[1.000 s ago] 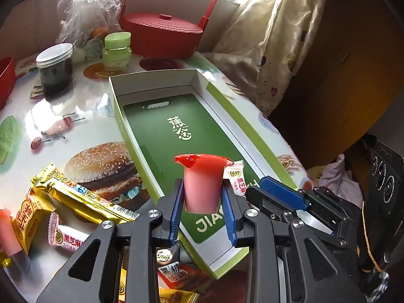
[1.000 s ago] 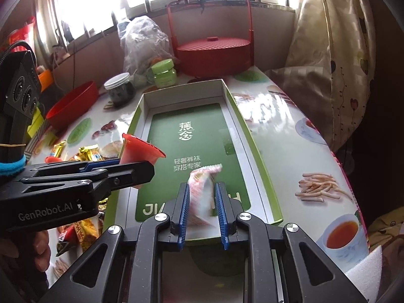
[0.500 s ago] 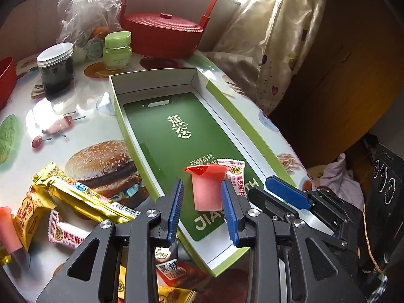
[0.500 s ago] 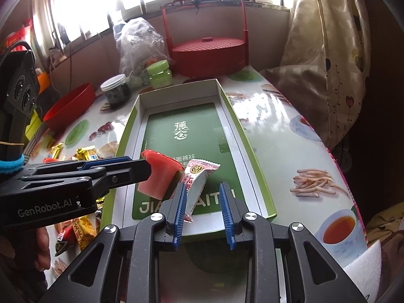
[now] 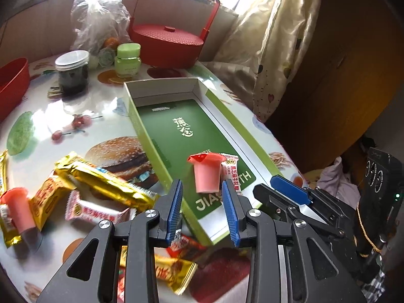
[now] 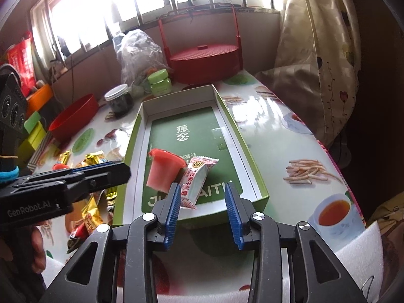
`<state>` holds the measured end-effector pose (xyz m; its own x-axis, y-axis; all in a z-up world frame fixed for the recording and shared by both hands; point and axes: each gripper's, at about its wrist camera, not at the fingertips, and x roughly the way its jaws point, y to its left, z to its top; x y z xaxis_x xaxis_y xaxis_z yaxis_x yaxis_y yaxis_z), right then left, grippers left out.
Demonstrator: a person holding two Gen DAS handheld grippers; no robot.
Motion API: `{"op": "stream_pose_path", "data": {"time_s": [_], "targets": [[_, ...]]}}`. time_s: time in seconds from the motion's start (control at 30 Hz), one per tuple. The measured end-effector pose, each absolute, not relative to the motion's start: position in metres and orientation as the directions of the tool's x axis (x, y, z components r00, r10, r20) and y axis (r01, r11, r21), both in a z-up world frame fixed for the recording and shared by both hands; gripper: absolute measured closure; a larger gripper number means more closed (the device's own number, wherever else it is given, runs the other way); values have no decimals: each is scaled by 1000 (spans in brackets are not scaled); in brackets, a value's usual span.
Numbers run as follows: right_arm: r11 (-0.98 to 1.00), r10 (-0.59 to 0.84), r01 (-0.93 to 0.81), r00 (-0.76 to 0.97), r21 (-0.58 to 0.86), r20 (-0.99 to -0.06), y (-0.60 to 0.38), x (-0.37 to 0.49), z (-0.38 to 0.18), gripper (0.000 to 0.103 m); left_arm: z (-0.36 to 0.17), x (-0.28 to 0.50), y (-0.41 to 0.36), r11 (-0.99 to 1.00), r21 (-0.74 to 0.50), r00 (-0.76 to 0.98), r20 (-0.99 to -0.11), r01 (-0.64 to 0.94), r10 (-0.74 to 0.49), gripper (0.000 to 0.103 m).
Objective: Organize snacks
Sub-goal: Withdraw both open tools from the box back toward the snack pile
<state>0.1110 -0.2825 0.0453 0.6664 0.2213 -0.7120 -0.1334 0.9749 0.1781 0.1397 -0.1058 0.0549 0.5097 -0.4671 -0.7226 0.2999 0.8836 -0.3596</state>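
Green box [image 5: 161, 156]: jelly cup [image 5: 206, 174] sitting at 6 o'clock, sesame candy [image 6: 197, 179] touching it; left gripper [image 5: 204, 209] and right gripper [image 6: 203, 209] both gaping empty.

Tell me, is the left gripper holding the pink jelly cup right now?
No, the left gripper is open, and the pink jelly cup stands free inside the green box.

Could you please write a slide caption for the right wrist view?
Open right gripper behind the green box, jelly cup and candy inside.
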Motion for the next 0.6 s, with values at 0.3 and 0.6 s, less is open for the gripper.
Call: {"op": "stream_pose_path", "data": {"time_s": [0.3,0.6], "targets": [[971,239,-156,688,182,-685,-271,89,58,65,63,113,-71,903,-346,567,-704,253,-428,55],[951,307,-241,679,192,-667,-245,64,63,65,54,84,-35,915,-352,588,-704,197,-398,55]]}}
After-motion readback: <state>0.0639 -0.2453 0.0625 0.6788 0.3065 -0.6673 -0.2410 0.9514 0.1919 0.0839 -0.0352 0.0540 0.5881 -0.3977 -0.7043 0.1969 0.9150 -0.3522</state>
